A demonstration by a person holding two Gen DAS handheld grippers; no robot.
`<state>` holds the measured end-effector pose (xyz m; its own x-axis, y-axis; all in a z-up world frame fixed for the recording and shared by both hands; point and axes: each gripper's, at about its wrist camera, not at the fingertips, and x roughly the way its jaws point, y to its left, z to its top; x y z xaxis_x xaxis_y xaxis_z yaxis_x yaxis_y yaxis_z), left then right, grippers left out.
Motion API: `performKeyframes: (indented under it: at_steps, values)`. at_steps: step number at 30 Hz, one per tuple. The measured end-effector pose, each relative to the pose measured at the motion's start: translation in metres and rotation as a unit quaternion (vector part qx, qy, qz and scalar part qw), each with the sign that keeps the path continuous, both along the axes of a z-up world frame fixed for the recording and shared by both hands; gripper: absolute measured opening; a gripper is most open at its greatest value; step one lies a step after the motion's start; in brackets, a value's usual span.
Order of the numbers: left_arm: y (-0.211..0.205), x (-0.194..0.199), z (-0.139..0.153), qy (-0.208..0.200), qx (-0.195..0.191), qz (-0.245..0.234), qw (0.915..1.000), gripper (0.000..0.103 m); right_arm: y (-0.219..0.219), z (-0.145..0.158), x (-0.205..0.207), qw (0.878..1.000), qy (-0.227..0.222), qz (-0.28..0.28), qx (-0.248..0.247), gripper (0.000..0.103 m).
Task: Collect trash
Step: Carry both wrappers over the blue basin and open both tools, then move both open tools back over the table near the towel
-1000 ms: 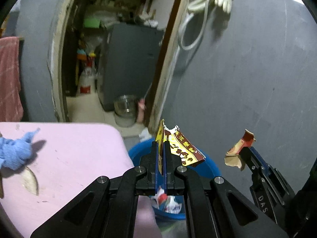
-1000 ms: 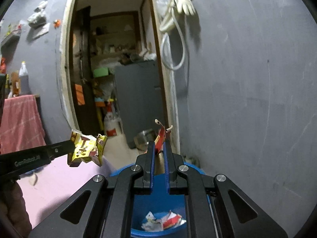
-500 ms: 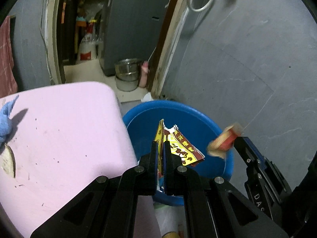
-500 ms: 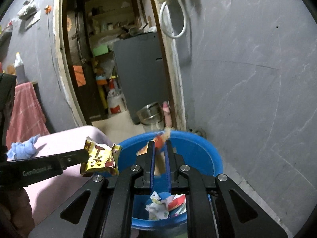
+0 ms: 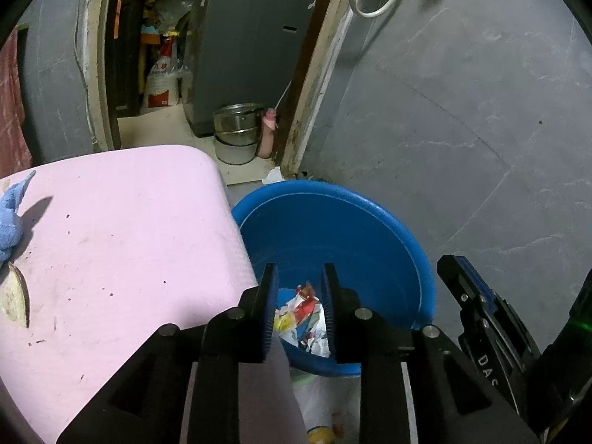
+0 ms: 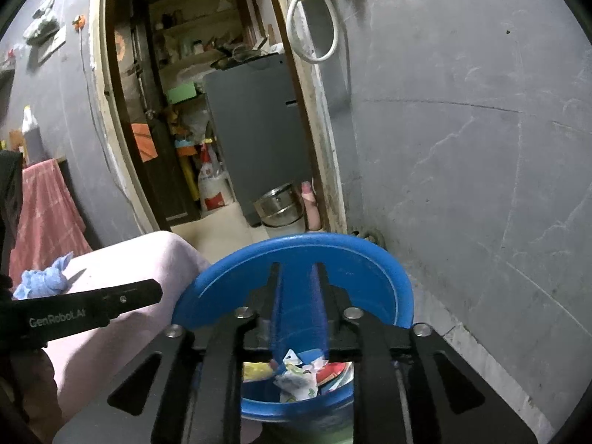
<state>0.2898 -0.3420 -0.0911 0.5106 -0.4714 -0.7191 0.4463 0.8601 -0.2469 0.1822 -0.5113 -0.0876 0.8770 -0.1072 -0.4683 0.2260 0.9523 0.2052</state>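
Note:
A blue plastic basin stands on the floor beside a pink table; it also shows in the right wrist view. Crumpled wrappers lie in its bottom, also seen in the right wrist view. My left gripper is open and empty above the basin's near side. My right gripper is open and empty over the basin; it shows at the right in the left wrist view. The left gripper's arm crosses the right wrist view.
A blue cloth and a flat tan scrap lie at the table's left edge. Behind is a doorway with steel bowls, a pink bottle and a grey cabinet. A grey wall stands to the right.
Both grippers tilted down over the basin and opened. The yellow-brown wrapper left the left gripper and the red wrapper left the right gripper; both are now out of the jaws.

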Motion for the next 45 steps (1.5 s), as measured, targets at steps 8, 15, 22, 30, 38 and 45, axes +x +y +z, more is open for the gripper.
performKeyframes:
  at_steps: [8, 15, 22, 30, 38, 45]
  values:
    - [0.028, -0.018, 0.024, -0.060, -0.034, 0.025, 0.9973, 0.039, 0.005, 0.016, -0.021, 0.999, -0.040, 0.000, 0.000, 0.029]
    - [0.072, -0.036, 0.050, -0.113, -0.049, 0.064, 0.9903, 0.064, 0.019, 0.033, -0.044, 0.995, -0.096, -0.001, 0.003, 0.063]
    - [0.115, -0.063, 0.072, -0.169, -0.050, 0.101, 0.9791, 0.086, 0.044, 0.052, -0.068, 0.988, -0.152, 0.009, -0.005, 0.093]
    - [0.172, -0.094, 0.083, -0.197, -0.064, 0.137, 0.9686, 0.098, 0.076, 0.075, -0.089, 0.979, -0.202, 0.029, -0.019, 0.103]
    - [0.235, -0.115, 0.089, -0.204, -0.047, 0.192, 0.9588, 0.100, 0.118, 0.091, -0.087, 0.976, -0.205, 0.068, -0.032, 0.103]
    - [0.283, -0.119, 0.079, -0.198, -0.010, 0.232, 0.9523, 0.100, 0.158, 0.091, -0.072, 0.977, -0.187, 0.102, -0.032, 0.103]
